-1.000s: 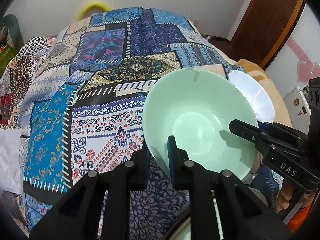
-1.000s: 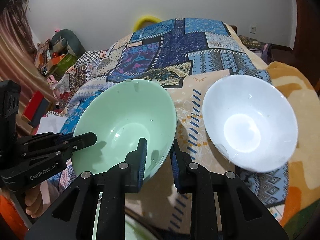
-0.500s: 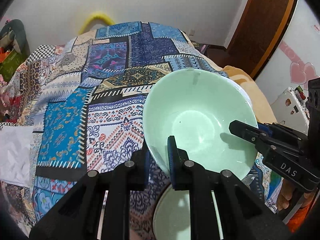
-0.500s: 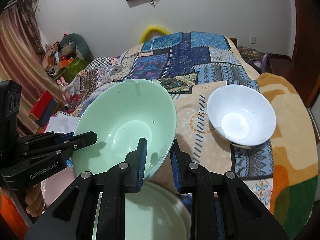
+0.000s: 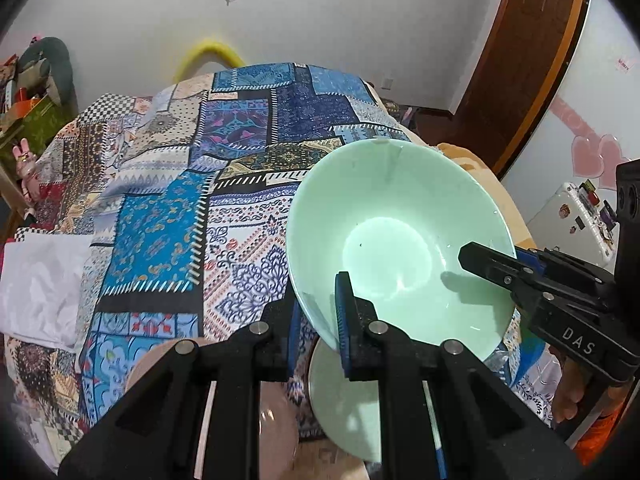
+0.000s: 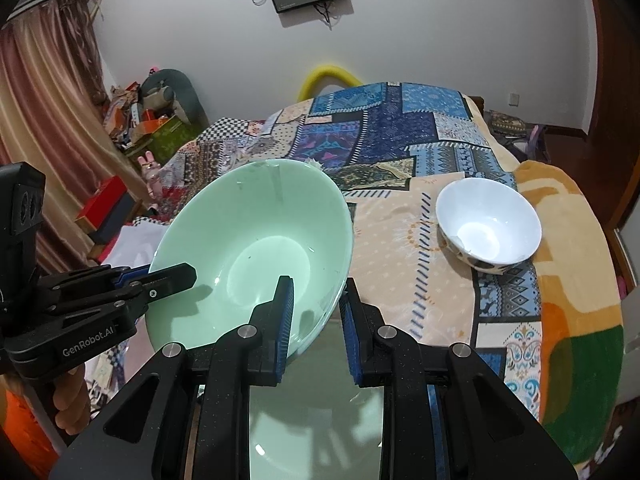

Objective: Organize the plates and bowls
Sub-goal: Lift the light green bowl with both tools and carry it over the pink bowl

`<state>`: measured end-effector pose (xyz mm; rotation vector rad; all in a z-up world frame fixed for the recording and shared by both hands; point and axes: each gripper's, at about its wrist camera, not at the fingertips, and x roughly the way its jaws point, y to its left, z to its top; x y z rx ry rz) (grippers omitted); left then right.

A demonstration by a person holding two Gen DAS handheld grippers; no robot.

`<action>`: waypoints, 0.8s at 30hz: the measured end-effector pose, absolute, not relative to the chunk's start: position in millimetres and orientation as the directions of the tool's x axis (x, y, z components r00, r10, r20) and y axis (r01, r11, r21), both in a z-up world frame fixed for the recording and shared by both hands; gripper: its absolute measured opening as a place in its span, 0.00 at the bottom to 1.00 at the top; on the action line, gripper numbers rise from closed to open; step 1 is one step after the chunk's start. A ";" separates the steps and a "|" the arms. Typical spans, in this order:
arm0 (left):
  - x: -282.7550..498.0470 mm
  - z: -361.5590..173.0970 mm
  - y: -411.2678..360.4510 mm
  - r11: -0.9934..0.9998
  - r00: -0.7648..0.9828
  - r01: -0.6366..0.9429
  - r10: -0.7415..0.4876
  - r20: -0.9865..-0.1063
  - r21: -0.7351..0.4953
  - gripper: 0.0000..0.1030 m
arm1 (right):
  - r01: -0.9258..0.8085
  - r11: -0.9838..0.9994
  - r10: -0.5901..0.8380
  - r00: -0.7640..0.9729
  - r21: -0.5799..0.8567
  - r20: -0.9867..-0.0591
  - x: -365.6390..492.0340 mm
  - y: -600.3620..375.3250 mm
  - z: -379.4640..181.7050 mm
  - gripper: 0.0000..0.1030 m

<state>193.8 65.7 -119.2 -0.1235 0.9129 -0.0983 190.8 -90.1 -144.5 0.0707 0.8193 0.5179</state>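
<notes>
A large mint green bowl (image 5: 396,236) is held in the air above the patchwork bedspread (image 5: 192,200), tilted. My left gripper (image 5: 318,328) is shut on its near left rim. My right gripper (image 6: 316,312) is shut on its right rim; the bowl (image 6: 256,252) also shows in the right wrist view. Below it lies a mint green plate (image 5: 344,392), also in the right wrist view (image 6: 316,420). A pink plate (image 5: 276,424) lies left of it. A white bowl (image 6: 488,224) stands on the bedspread at the right.
The bed's right edge has an orange and green blanket (image 6: 576,320). A white cloth (image 5: 40,288) lies at the bed's left side. Boxes and clutter (image 6: 140,128) stand by the far left wall. A wooden door (image 5: 520,60) is at the right.
Both grippers have lifted the green bowl up and back from the bedspread. The green and pink plates have come into view below it, and the white bowl now looks smaller and farther.
</notes>
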 end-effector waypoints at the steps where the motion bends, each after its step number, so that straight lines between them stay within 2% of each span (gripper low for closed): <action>1: 189.9 -117.5 66.9 0.988 0.610 0.030 -0.136 -0.780 -0.149 0.15 | -0.415 0.873 0.469 0.566 0.256 -0.678 188.9 -88.9 -144.0 0.21; 11: 146.5 -108.3 84.7 0.988 0.629 -0.007 -0.117 -0.768 -0.157 0.15 | -0.445 0.855 0.497 0.552 0.268 -0.670 160.3 -71.2 -142.7 0.21; 24: 102.2 -123.4 123.0 0.984 0.618 -0.090 -0.066 -0.783 -0.154 0.15 | -0.517 0.809 0.545 0.482 0.280 -0.686 137.8 -30.2 -156.4 0.21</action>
